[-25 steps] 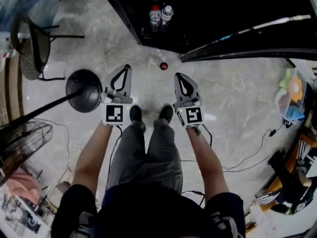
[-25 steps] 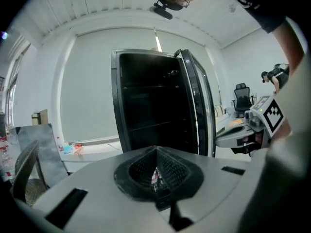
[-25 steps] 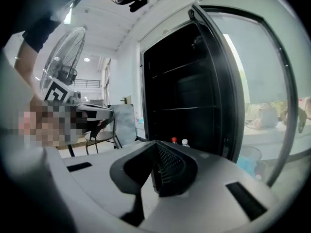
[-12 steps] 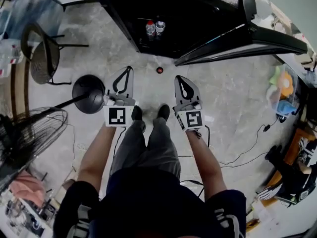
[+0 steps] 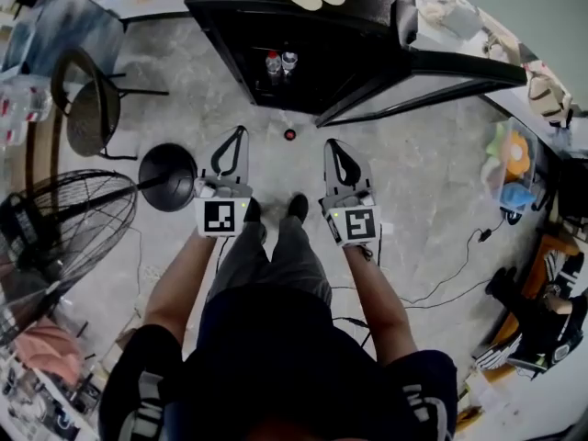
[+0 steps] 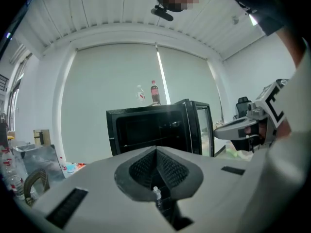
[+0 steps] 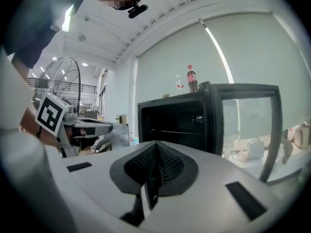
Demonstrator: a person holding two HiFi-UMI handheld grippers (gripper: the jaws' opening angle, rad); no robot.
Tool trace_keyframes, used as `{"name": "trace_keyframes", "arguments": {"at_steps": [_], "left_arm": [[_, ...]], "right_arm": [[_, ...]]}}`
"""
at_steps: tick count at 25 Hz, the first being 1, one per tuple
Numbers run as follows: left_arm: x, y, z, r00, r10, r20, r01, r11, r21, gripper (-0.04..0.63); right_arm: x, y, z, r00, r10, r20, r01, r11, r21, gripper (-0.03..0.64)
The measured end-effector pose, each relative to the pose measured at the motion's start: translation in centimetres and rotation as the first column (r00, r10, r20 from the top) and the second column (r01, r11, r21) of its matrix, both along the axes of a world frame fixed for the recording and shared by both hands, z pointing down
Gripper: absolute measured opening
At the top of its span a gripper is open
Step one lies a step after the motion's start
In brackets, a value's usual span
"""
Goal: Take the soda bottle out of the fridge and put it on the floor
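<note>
As fridge door (image 5: 432, 72) juts out, floor (image 5: 441, 177) spreads beside.

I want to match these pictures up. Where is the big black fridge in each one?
Head view: the fridge is at the top middle, and its door is swung out to the right.
Left gripper view: the fridge is in the middle, just above the jaws, with the door on its right.
Right gripper view: the fridge fills the middle and right, with the door on its right.
Shared landmark: that open door.
</note>
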State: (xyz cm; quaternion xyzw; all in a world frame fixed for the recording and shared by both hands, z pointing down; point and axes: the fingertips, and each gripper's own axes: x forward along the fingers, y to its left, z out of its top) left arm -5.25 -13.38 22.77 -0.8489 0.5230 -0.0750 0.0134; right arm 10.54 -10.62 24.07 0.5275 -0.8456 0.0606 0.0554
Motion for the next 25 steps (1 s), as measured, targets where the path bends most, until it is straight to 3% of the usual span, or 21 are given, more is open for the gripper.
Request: {"name": "trace_keyframes", "arguments": {"at_steps": [15, 25], "left_arm": [[-1.7, 5.3, -10.9, 0.996, -0.075, -0.044, 0.077, 0.996, 0.053, 0.025], [-3.2, 8.5, -14.2, 0.996, -0.074, -0.044, 0.076, 0.995, 0.068, 0.025]], "right_arm": [[1.8, 5.3, -11.6, 0.999, 0.036, -0.009, -0.036, 0.997, 0.069, 0.02], [2.8, 8.3, -14.2, 0.996, 0.093, -0.007, -0.093, 0.994, 0.052, 0.02]]}}
